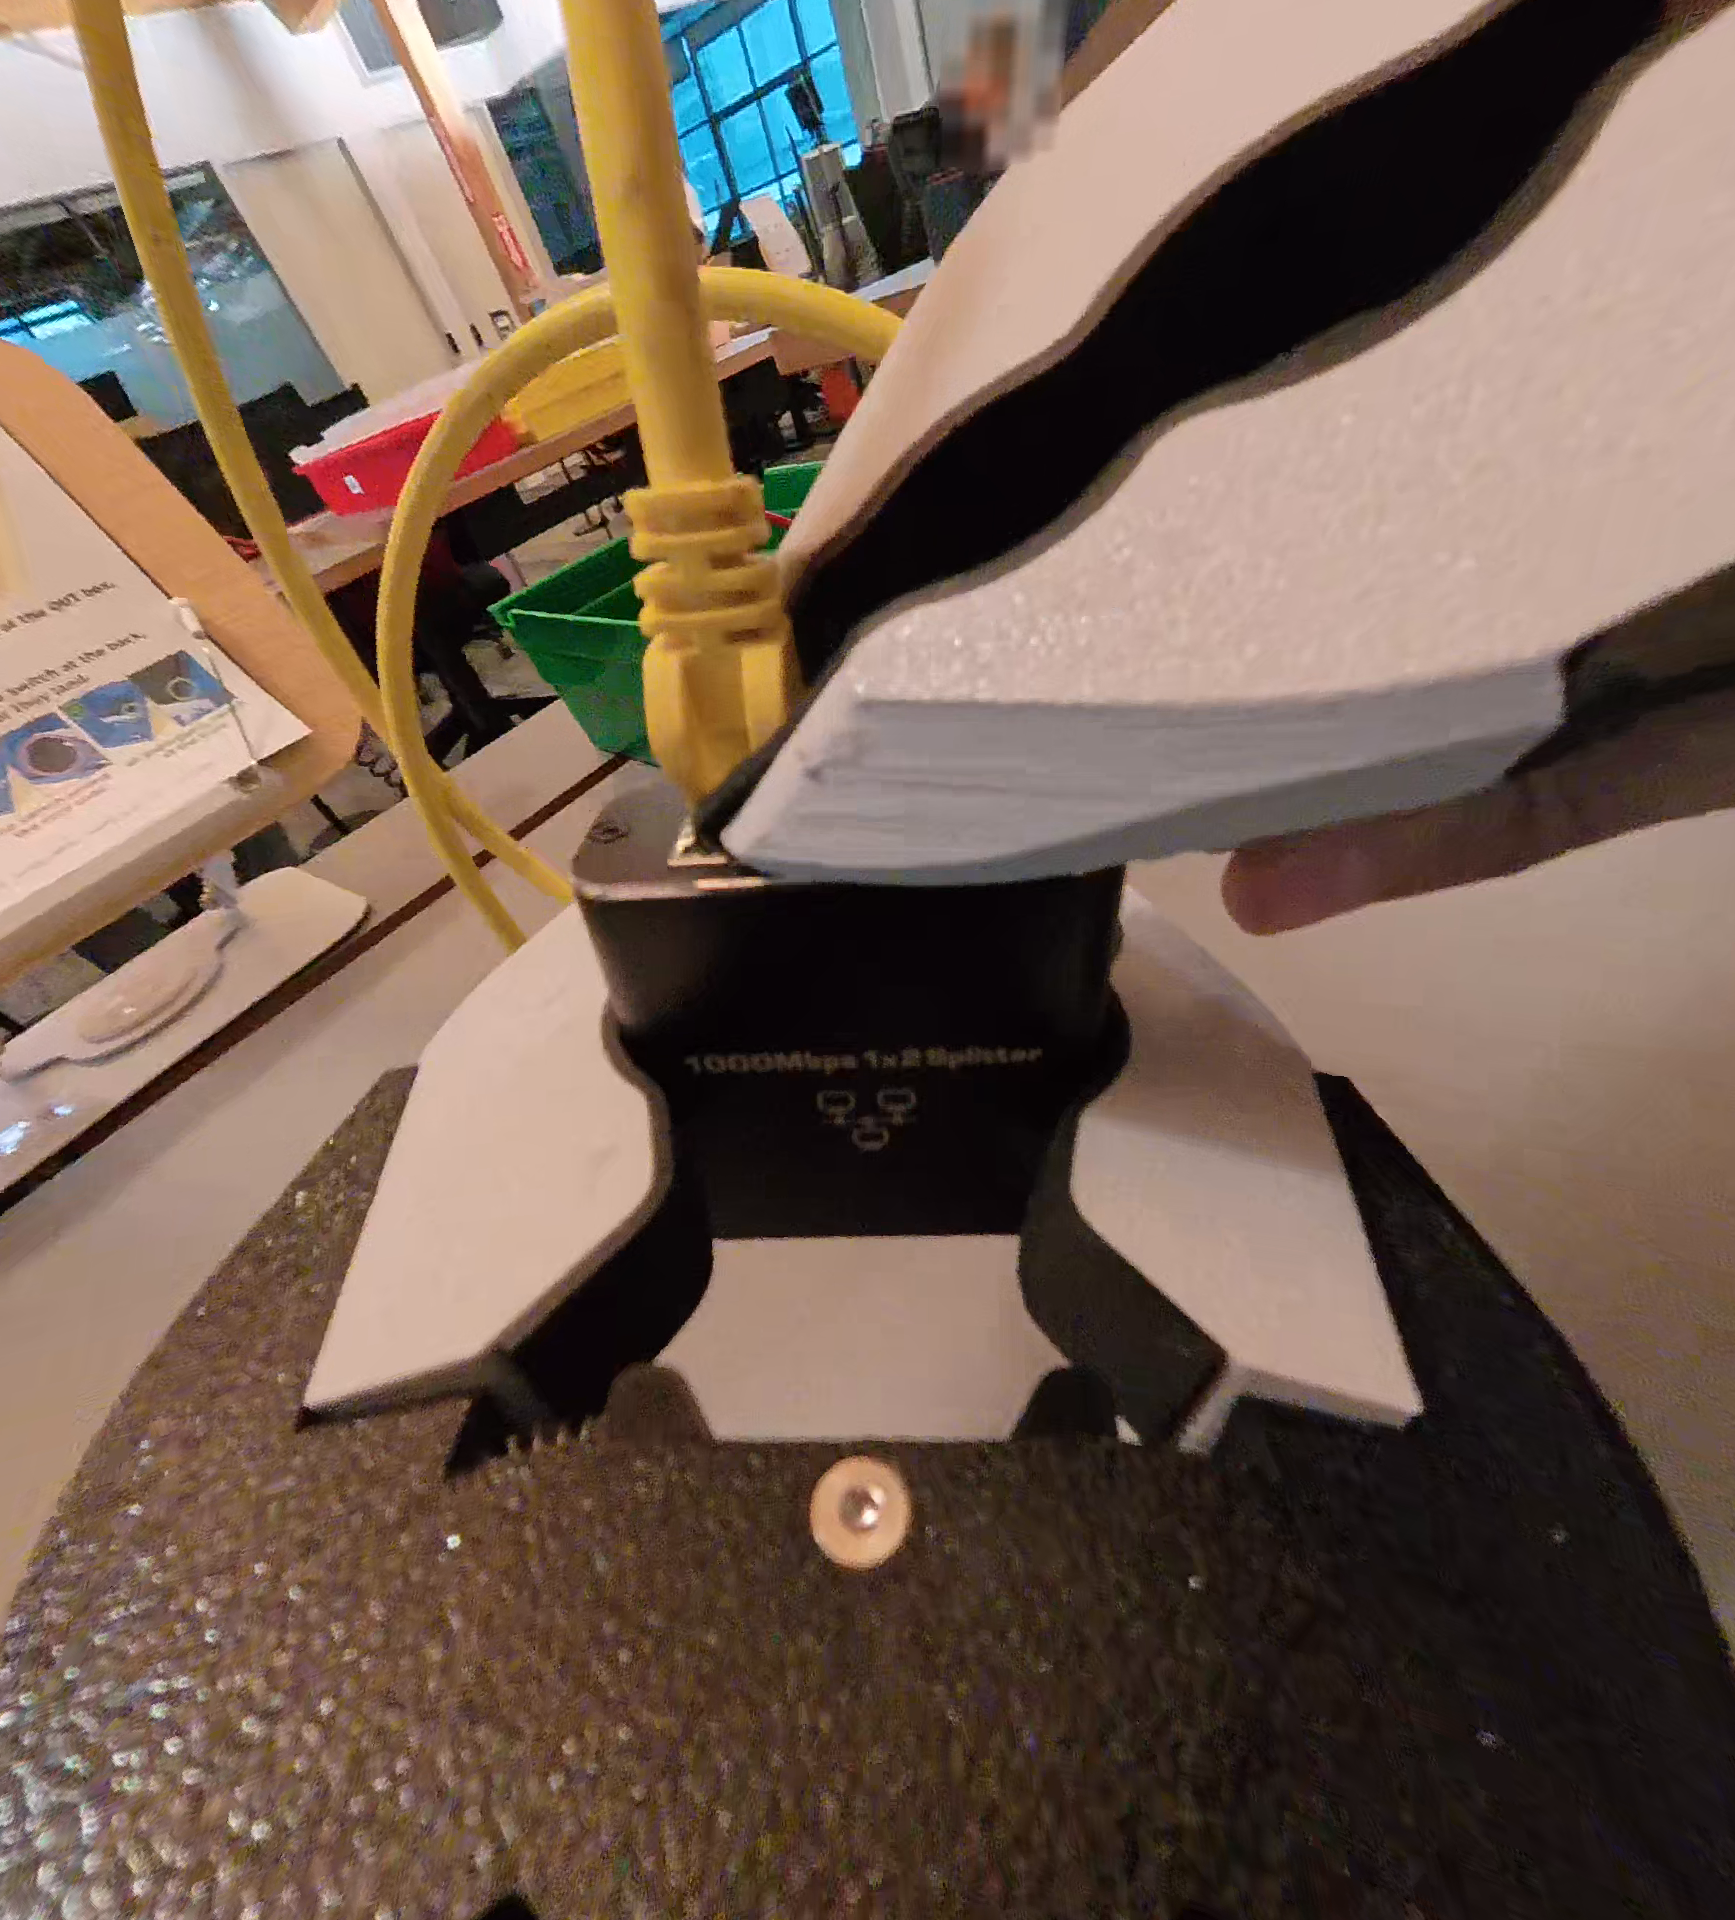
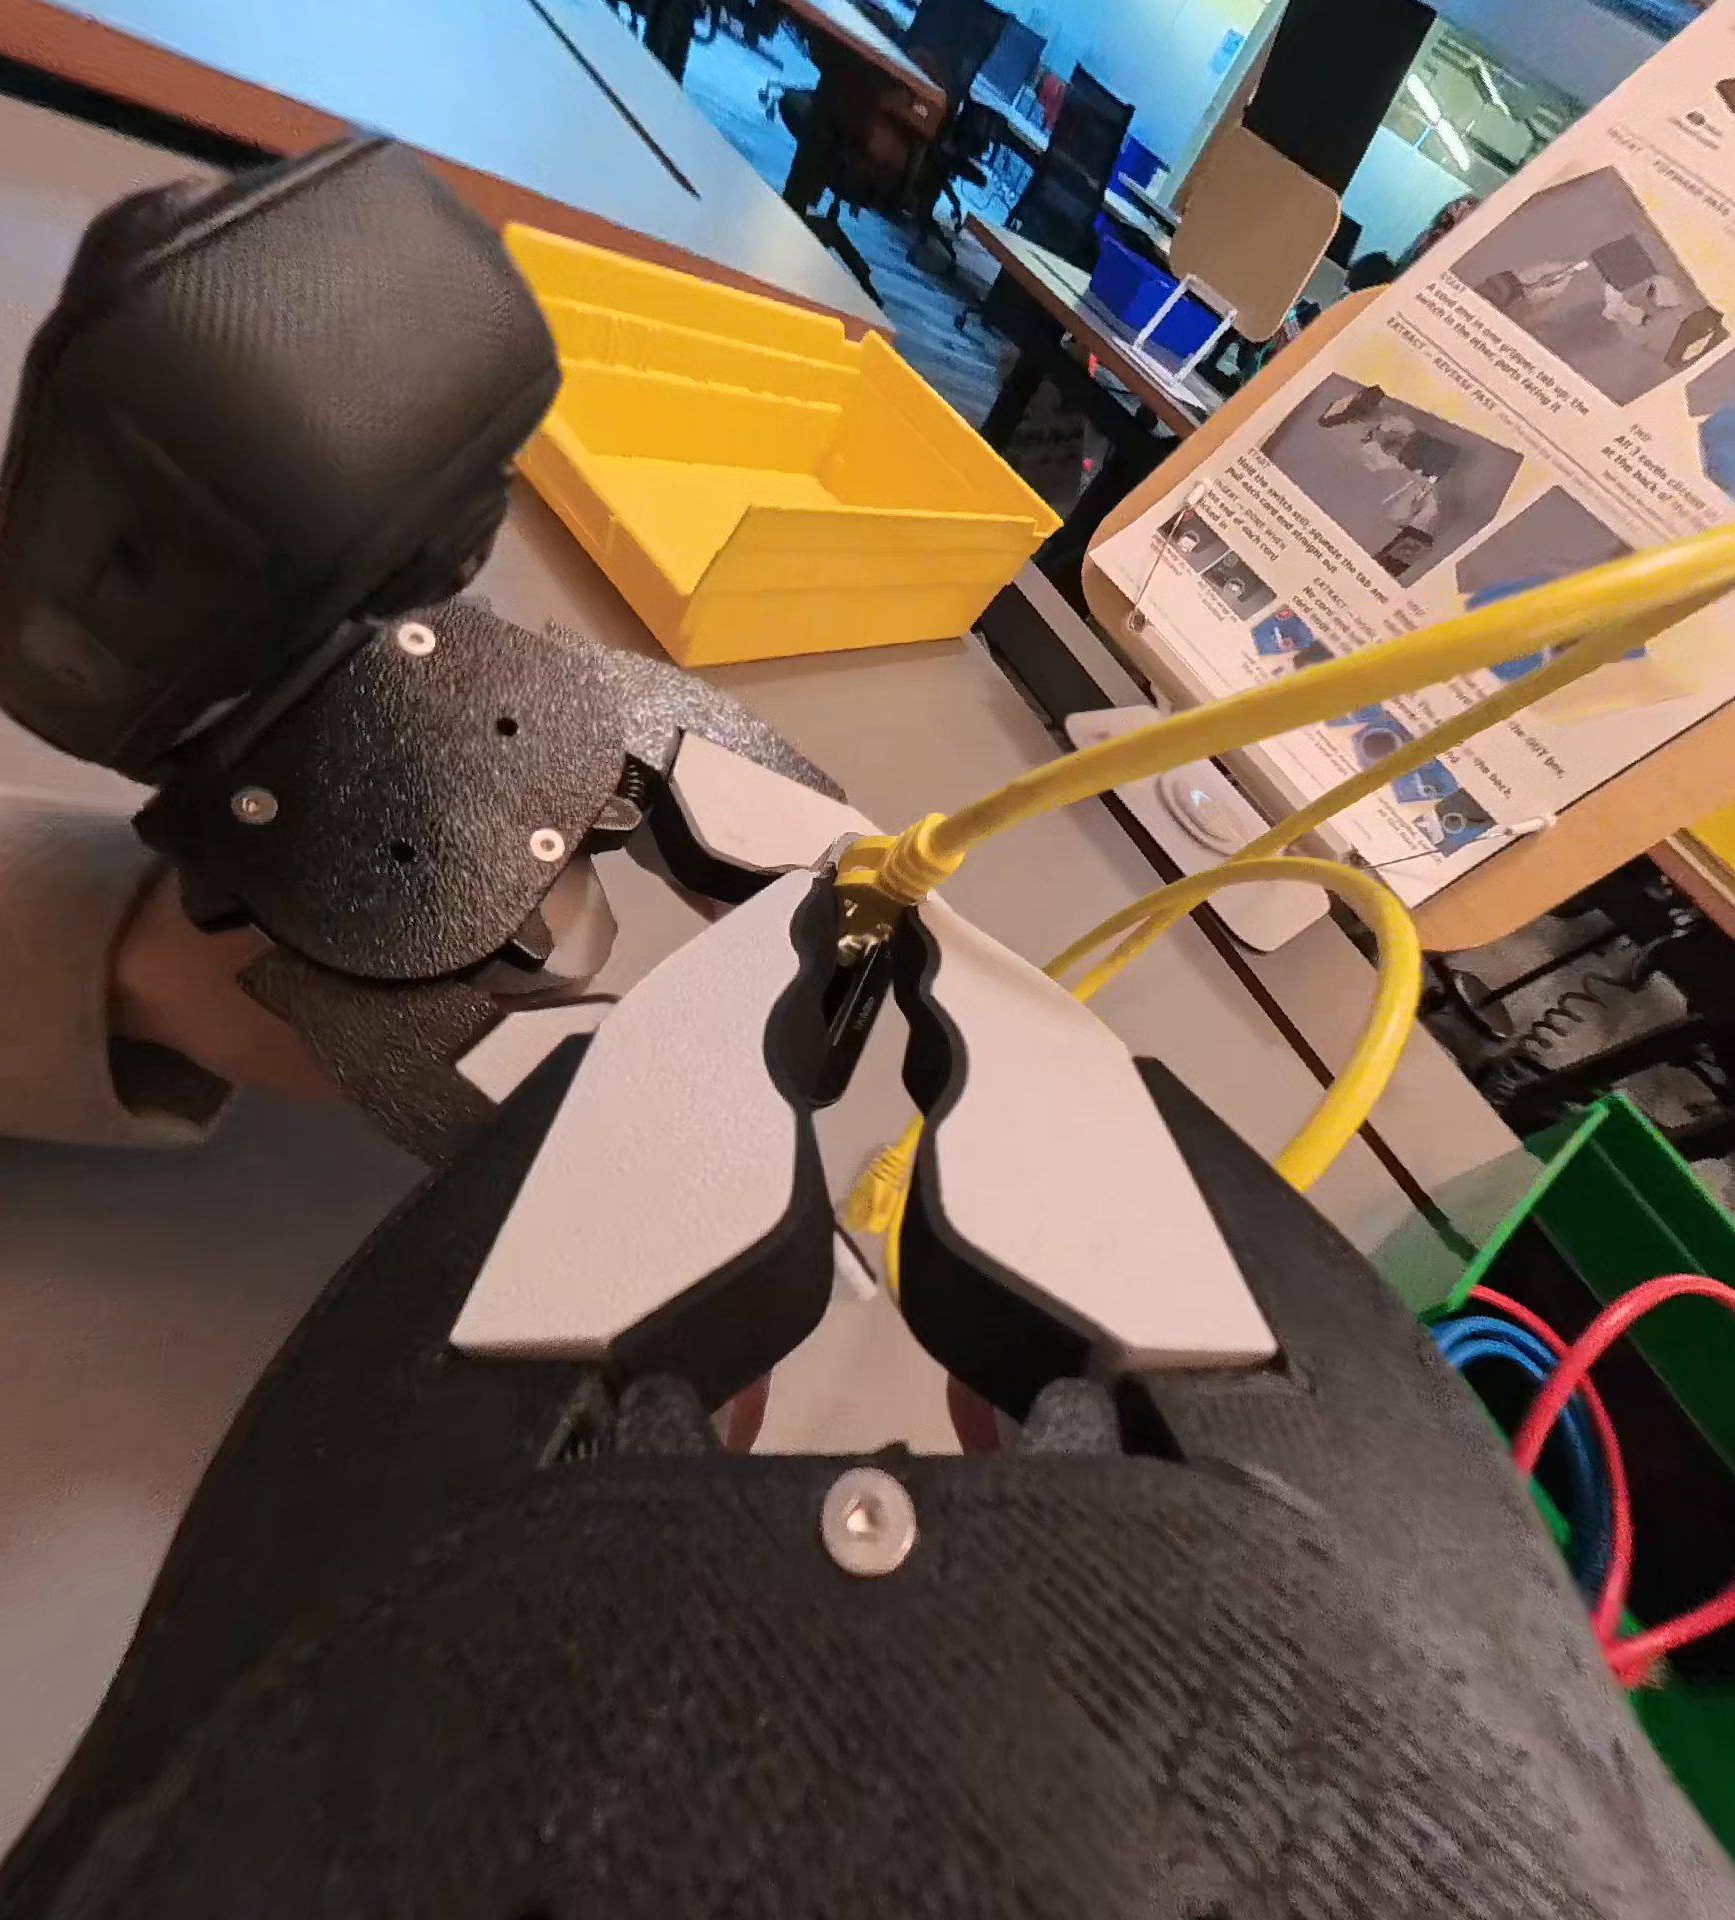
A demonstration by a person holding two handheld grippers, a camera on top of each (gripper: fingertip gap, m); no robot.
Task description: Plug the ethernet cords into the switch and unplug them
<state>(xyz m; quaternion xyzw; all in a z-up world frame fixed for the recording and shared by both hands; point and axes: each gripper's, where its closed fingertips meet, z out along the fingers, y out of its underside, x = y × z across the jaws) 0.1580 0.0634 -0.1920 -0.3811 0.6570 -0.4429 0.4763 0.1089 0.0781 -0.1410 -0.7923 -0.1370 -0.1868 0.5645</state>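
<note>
My left gripper (image 1: 852,987) is shut on the black switch (image 1: 863,1143) and holds it upright above the table. A yellow ethernet cord (image 1: 650,260) runs down to its plug (image 1: 707,665), which sits in the switch's top port. My right gripper (image 1: 780,727) comes in from the upper right, shut on that plug. In the right wrist view my right gripper (image 2: 868,899) pinches the yellow plug (image 2: 894,857), with the switch (image 2: 847,1029) edge-on between its fingers. The left gripper's finger (image 2: 738,790) shows at left. The cord's loose plug end (image 2: 878,1184) hangs below.
A yellow bin (image 2: 790,488) stands on the table behind. A green bin (image 2: 1673,1247) at the right holds red and blue cords. An instruction sheet on a board (image 2: 1465,520) stands at the back, as the left wrist view (image 1: 63,727) shows too. A person's finger (image 1: 1362,873) is under my right gripper. The tips of one gripper are about 6 centimetres away from the tips of the other.
</note>
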